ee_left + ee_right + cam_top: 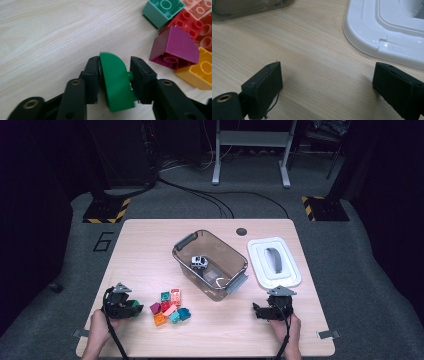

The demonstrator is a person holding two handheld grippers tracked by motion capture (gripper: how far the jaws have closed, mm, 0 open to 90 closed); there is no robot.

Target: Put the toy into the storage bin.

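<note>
Pale wood-grain bench (pixel 150 232), matt, rounded corners.

Left gripper (pixel 134 309), near the front-left corner: black fingers (pixel 91 75) clamped on a glossy green plastic building block with a rounded top (pixel 115 82), held just over the bench surface.

Loose heap of studded plastic blocks (pixel 170 307), just beside that gripper towards the front edge's middle: magenta sloped block (pixel 175 47), yellow-orange block (pixel 197 72), red block (pixel 186 23), teal block (pixel 162 10), all touching.

Translucent brown plastic tub with grey handles (pixel 182 254), mid-bench, containing a small white toy car (pixel 199 262).

White moulded plastic lid with a grey handle (pixel 260 270), flat, by the right edge.

Right gripper (pixel 262 311), near the front-right corner: fingers (pixel 265 82) spread wide, nothing between them.
</note>
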